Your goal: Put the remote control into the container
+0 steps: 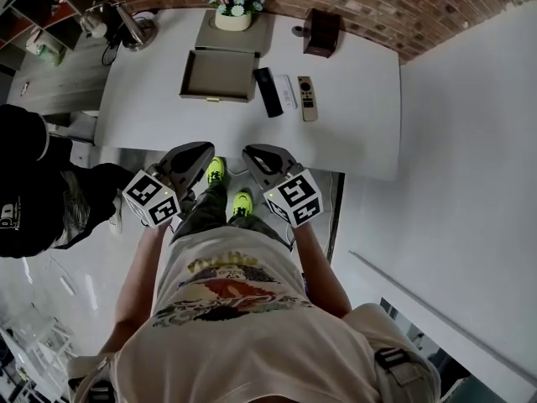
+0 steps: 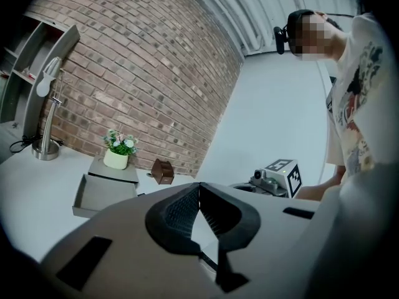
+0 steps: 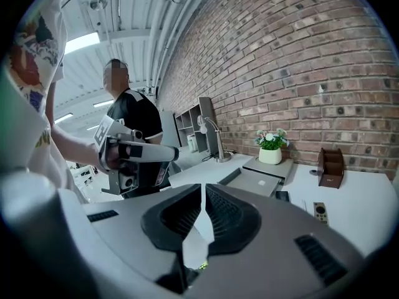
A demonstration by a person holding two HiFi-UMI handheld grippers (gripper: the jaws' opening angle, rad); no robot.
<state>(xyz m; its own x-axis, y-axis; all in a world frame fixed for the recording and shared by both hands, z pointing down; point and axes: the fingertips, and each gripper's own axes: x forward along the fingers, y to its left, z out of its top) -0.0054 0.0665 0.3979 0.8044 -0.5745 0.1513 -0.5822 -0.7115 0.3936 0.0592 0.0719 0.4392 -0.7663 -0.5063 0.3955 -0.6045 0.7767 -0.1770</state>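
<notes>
Left gripper (image 2: 199, 189) is closed and empty, its two ribbed black pads meeting at their tips inside a smooth grey shell. The right gripper (image 3: 204, 189) is closed and empty the same way. Both are held side by side close to the wearer's body, short of the near edge of the bench (image 1: 352, 116), a smooth white slab set against a rough red brick wall (image 1: 394, 7).

The remote control (image 1: 308, 98), a slim tan bar with round buttons at its far end, lies flat on the bench, well apart from both grippers. Just left of it lie a thin white bar (image 1: 287, 91) and a longer black bar (image 1: 268, 91), possibly remotes too, though they are too small to tell.

Left of these, close beside the black bar, sits the container (image 1: 216, 74), a shallow rectangular grey-brown tray that is open on top. Beyond it is a flat grey slab (image 1: 260, 36) carrying a cream pot of flowers (image 1: 234, 11). A dark brown wooden box (image 1: 321, 32) stands to the far right, and a metal desk lamp (image 1: 130, 25) to the far left.
</notes>
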